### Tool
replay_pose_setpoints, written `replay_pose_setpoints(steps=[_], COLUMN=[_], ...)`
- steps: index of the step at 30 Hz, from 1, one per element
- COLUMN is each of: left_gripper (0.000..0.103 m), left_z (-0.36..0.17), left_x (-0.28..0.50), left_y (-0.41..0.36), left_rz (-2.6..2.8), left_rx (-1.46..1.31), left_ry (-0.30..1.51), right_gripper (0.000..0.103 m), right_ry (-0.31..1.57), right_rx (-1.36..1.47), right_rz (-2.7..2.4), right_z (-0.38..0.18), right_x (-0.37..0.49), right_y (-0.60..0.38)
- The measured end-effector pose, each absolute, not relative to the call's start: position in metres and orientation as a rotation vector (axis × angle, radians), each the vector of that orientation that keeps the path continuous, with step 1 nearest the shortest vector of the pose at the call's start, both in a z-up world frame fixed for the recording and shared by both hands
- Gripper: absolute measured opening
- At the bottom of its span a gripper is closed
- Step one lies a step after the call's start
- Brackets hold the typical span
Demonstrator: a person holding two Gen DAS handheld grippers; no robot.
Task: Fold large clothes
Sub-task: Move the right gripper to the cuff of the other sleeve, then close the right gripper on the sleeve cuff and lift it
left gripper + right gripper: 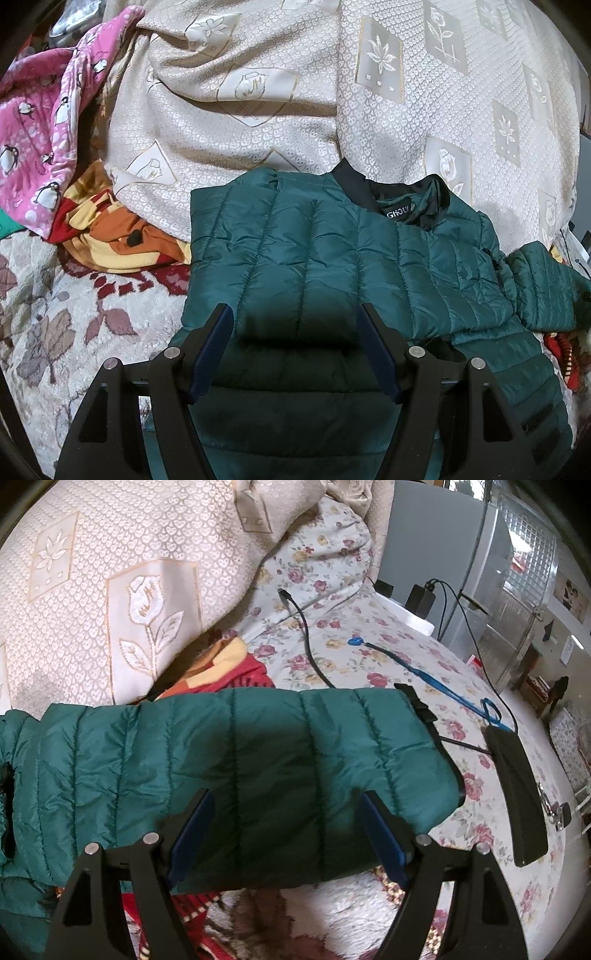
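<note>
- the green puffer jacket (332, 251) lies flat on the bed, collar toward the cream bedspread (258, 110).
- left gripper (297, 314) hangs over the jacket body, jaws apart, holding nothing.
- right gripper (286, 801) hangs over the outstretched sleeve (258, 746), jaws apart, empty.

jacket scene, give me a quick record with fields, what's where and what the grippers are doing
garment: green quilted jacket, lying flat on the bed, collar away from the left camera
sleeve: one sleeve stretched out sideways, cuff toward the floral sheet
left gripper: open, over the jacket body, holding nothing
right gripper: open, over the sleeve, holding nothing
nearby: pink penguin cloth, cream bedspread, black cable
fold state: sleeve not yet folded in
</note>
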State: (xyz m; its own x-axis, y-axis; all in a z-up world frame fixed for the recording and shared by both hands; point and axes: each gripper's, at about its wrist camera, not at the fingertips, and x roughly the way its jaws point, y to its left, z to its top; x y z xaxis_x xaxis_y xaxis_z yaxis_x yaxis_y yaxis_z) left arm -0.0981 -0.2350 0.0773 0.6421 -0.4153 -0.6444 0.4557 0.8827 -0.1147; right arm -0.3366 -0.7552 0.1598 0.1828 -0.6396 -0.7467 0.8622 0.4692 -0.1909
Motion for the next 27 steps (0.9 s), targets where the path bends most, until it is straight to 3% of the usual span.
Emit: replay_pose_setpoints(steps=[15, 27], left_gripper=[0.047, 0.047], left_z=[0.079, 0.071], left_x=[-0.095, -0.094], left_y=[-0.233, -0.237], left_rz=[-0.488, -0.489], left_rx=[0.048, 0.063], left_ry=[0.712, 0.731], right_gripper=[0.088, 0.089], right_ry=[0.778, 0.783], right_rx=[0.416, 0.525], right_rz=[-1.188, -1.2], right_z=[0.183, 0.162], right_x=[-0.393, -0.414], right_y=[-0.811, -0.835])
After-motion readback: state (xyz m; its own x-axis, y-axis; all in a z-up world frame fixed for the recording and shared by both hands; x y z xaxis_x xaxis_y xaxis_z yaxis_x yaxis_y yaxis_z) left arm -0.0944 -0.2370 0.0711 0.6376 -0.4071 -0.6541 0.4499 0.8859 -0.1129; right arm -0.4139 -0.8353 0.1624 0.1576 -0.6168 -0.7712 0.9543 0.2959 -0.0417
